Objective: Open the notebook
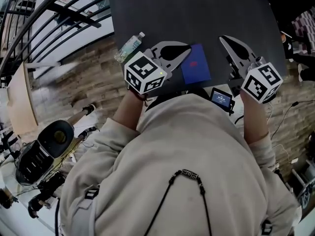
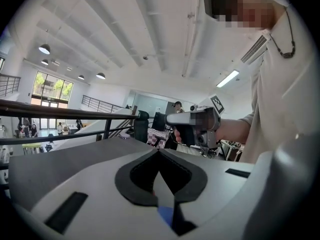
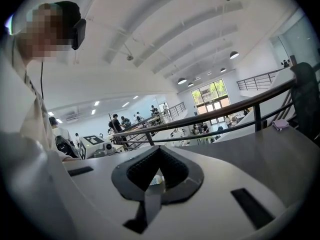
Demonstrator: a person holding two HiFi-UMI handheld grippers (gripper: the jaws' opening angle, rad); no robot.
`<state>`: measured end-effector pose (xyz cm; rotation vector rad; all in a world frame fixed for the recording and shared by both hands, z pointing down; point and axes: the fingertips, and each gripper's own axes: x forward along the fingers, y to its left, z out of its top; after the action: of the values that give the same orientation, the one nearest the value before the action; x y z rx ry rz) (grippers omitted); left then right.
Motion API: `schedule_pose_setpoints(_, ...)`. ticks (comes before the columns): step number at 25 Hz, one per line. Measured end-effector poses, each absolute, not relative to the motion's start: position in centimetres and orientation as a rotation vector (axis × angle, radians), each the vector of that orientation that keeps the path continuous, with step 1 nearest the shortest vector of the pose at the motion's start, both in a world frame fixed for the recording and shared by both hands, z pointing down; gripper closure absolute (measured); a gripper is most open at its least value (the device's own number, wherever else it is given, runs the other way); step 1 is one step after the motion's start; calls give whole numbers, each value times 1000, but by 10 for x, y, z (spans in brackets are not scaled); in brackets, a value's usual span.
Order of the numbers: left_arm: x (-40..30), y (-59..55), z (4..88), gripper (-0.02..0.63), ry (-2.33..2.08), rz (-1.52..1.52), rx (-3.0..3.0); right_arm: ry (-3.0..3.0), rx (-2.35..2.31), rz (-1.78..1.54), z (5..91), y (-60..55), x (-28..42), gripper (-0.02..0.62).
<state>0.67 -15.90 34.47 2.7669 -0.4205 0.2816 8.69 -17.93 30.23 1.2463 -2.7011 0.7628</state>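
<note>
The closed blue notebook (image 1: pixel 196 64) lies flat on the dark grey surface (image 1: pixel 147 14), close to the person's edge, with a small red mark on its cover. It sits between the two hand-held grippers, though much nearer the left one.

The white left gripper (image 1: pixel 187 50) points in from the left with its jaws pressed together. Its tip is over the notebook's far left corner, but I cannot tell whether it touches the cover. In the left gripper view the jaw tips (image 2: pixel 159 150) meet with nothing between them. A sliver of blue (image 2: pixel 165 215) shows through the gap lower down, so the notebook is underneath the jaws rather than gripped by them.

The white right gripper (image 1: pixel 224 40) is off to the notebook's right, clear of it, and angled towards the far side of the surface. Its jaws are also pressed together and empty; the right gripper view shows the tips (image 3: pixel 159 149) meeting.

A clear plastic water bottle (image 1: pixel 129 47) lies at the left edge of the surface, just beyond the left gripper. A small black device with a lit screen (image 1: pixel 221 98) sits at the near edge, in front of the person's chest.
</note>
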Motion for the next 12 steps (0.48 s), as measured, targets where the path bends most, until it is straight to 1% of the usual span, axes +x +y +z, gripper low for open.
schedule_pose_setpoints(12,11,-159,351,598,-507,315,2715,-2740,1150,802,313,-193,95,580)
